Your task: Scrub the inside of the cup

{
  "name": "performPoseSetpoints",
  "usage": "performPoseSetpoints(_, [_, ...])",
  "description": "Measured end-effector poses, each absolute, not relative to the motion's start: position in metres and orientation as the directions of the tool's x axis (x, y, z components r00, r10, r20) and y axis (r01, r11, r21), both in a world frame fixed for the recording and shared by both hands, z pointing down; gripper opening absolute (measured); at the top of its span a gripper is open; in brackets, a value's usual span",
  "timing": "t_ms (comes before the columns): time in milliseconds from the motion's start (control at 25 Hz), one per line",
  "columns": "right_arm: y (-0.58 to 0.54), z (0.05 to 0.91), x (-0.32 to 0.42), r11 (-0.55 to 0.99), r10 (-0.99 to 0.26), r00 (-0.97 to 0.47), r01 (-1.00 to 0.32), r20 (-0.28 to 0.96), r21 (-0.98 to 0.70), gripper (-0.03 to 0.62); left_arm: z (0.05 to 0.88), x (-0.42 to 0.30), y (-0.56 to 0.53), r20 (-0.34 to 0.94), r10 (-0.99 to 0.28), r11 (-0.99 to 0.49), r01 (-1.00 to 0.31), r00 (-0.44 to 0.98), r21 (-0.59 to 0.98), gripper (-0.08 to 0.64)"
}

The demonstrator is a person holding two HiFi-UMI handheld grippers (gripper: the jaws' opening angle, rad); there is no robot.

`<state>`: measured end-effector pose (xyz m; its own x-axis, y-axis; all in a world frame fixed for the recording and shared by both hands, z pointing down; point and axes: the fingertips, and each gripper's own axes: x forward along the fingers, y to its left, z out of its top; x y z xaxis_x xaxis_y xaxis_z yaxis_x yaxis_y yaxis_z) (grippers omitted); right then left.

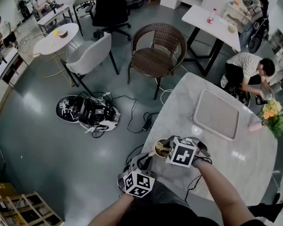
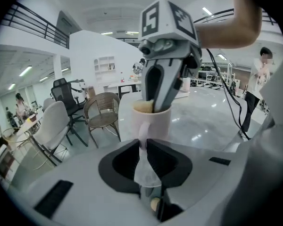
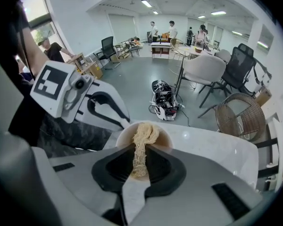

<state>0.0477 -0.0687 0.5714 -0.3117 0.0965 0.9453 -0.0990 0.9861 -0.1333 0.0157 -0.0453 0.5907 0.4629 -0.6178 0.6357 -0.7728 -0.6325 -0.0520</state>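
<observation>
With the mug (image 2: 151, 119) at the worktop's (image 1: 236, 159) near edge, its handle (image 2: 143, 133) clamped in the left gripper (image 2: 145, 147), and the right gripper (image 3: 140, 149) pinching a fibrous scrubber (image 3: 144, 135) inside it, scrubbing seems under way, not finished.

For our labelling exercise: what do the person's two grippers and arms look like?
The left gripper and right gripper have pale grey bodies, black-lined jaws and a white cube with black square markers each. A thin black cable hangs beside the right one. The forearms are unsleeved.
</observation>
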Motion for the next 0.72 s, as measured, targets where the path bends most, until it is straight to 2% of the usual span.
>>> performPoseSetpoints(360, [-0.055,0.566,0.055,0.979,0.044,-0.233,0.205,0.971,0.005,0.06,0.59,0.008,-0.078,0.647,-0.591,-0.702,-0.702,0.482,-0.118,0.061])
performPoseSetpoints(480, [-0.052,0.563,0.053,0.977,0.044,-0.238,0.213,0.97,0.008,0.06,0.59,0.008,-0.09,0.646,-0.577,-0.725,-0.677,0.5,-0.124,0.061])
performPoseSetpoints(720, [-0.048,0.559,0.045,0.991,0.063,-0.273,0.134,0.96,-0.027,0.06,0.592,0.017,-0.115,0.653,-0.521,-0.791,-0.598,0.55,-0.128,0.061])
